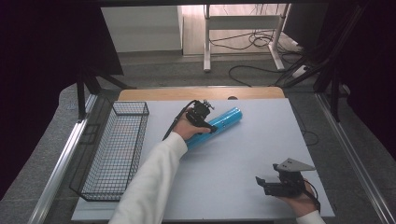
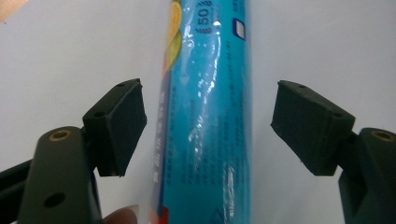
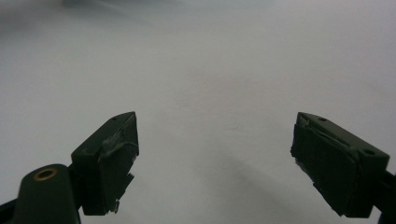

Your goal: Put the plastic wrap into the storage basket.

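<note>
Lying slantwise across the middle of the tabletop [image 1: 261, 140], right of the wire basket [image 1: 116, 149], the blue tube [image 1: 219, 125] runs lengthwise straight away between your left gripper's [image 2: 208, 128] fingers [image 2: 119, 126], which straddle it, parted, pads not touching. Your right gripper [image 1: 267, 184] hangs open, well apart, so close your left across the tube's width.

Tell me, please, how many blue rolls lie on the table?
1. The blue roll lies slanted on the white table, right of the wire basket. In the left gripper view it sits between the open left tongs, which do not touch it.
</note>
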Action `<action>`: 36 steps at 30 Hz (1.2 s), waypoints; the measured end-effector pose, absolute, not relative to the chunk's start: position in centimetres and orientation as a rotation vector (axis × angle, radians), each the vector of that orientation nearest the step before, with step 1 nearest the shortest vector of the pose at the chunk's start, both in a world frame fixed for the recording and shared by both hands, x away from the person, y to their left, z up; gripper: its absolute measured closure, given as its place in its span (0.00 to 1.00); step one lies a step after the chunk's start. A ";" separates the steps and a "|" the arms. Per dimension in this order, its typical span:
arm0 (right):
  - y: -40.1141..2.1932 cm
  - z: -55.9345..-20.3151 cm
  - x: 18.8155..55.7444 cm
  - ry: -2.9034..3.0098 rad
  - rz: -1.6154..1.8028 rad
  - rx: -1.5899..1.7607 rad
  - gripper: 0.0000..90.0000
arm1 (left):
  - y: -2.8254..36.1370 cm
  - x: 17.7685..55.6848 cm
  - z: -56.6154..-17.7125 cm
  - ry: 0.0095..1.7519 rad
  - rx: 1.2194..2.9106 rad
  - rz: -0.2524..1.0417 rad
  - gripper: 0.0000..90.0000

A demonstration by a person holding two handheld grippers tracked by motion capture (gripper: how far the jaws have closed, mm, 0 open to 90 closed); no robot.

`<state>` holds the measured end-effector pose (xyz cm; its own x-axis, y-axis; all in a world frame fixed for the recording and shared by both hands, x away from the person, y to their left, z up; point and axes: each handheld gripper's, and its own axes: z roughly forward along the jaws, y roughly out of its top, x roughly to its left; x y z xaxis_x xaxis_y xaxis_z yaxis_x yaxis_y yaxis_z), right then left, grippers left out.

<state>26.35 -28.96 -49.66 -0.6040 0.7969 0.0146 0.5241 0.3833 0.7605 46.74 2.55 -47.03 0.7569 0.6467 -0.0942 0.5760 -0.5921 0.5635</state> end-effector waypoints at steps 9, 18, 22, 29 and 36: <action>-29.0 -49.8 26.4 2.301 1.058 1.147 0.17 | 2.0 48.3 -48.3 0.900 2.449 0.077 0.25; -29.0 -49.9 26.5 2.303 1.048 1.145 0.17 | 1.1 48.9 -49.4 0.931 2.512 0.029 0.27; -29.0 -49.9 26.6 2.302 1.047 1.148 0.17 | 0.4 48.8 -49.5 0.920 2.586 0.050 0.34; -29.2 -50.0 26.6 2.295 1.042 1.151 0.17 | 0.1 48.9 -49.3 0.909 2.619 0.061 0.35; -29.3 -50.0 26.7 2.287 1.039 1.157 0.17 | -0.1 48.8 -49.0 0.928 2.652 0.045 0.35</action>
<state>26.68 -29.29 -50.04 -0.5927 0.8054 -0.0002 0.5296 0.3898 0.7534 48.85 -0.09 -49.03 0.7871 0.6118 -0.0779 0.6014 -0.7333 0.3172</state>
